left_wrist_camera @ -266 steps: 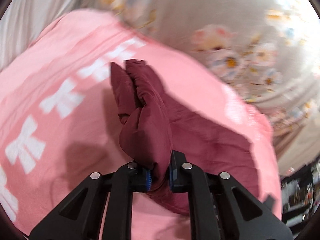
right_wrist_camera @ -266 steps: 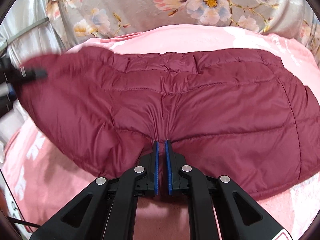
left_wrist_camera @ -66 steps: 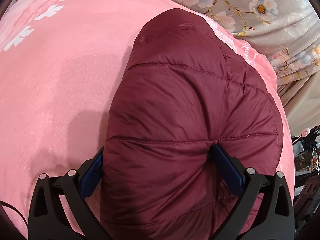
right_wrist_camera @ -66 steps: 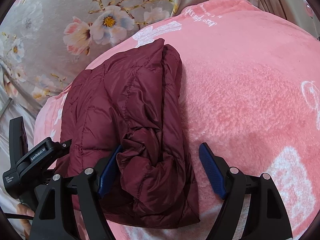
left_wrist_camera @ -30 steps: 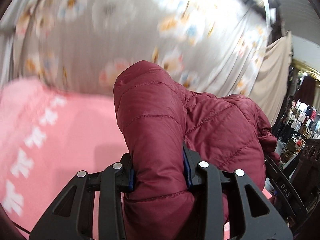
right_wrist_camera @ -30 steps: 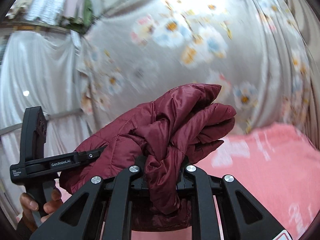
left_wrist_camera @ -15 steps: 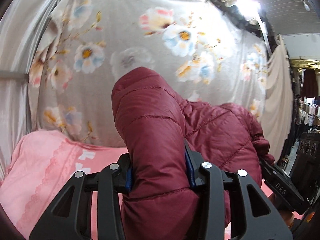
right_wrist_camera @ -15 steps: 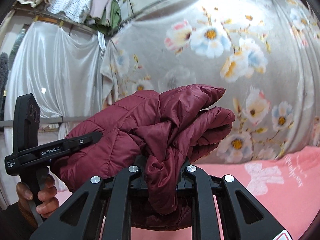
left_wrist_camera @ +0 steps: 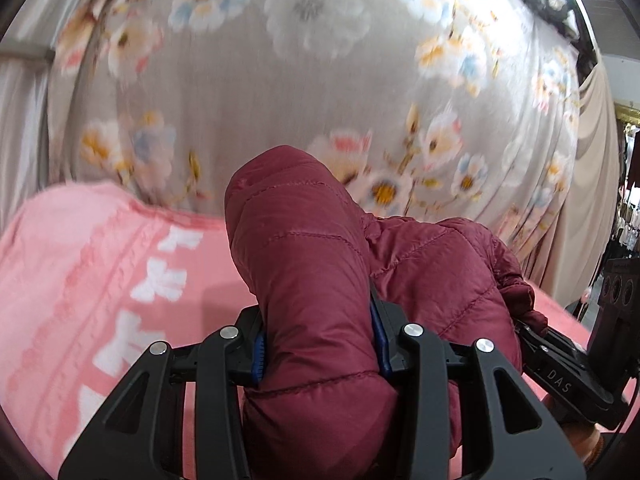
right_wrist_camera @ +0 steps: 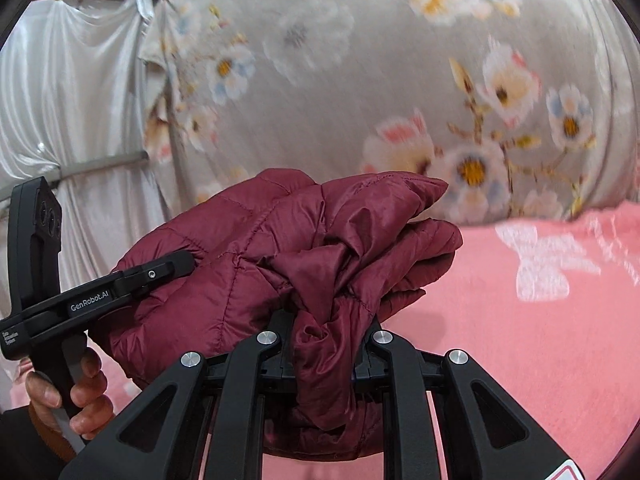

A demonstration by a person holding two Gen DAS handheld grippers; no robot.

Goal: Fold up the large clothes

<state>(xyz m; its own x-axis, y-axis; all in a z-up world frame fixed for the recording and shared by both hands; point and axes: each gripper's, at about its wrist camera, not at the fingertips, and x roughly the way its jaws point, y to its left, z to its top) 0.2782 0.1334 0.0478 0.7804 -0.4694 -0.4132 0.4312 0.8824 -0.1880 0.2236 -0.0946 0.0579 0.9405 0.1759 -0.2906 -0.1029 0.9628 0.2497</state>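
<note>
A folded maroon puffer jacket (left_wrist_camera: 316, 280) is held up in the air above the pink blanket (left_wrist_camera: 80, 280). My left gripper (left_wrist_camera: 318, 346) is shut on one end of the bundle. My right gripper (right_wrist_camera: 326, 344) is shut on the other end of the jacket (right_wrist_camera: 280, 256), where loose folds bunch between its jaws. The left gripper also shows in the right wrist view (right_wrist_camera: 160, 270), pressed against the jacket's left side. The right gripper's body shows at the right edge of the left wrist view (left_wrist_camera: 568, 372).
A grey floral curtain (left_wrist_camera: 320, 80) hangs close behind the blanket-covered surface. White drapery (right_wrist_camera: 72, 120) hangs at the left in the right wrist view. A dark shop area with a black appliance (left_wrist_camera: 618, 288) lies at the far right. The pink blanket (right_wrist_camera: 540, 320) spreads below the jacket.
Both grippers closed on the folded jacket and lifted it off the blanket. In the last half second the view has tilted down slightly, showing more of the blanket.
</note>
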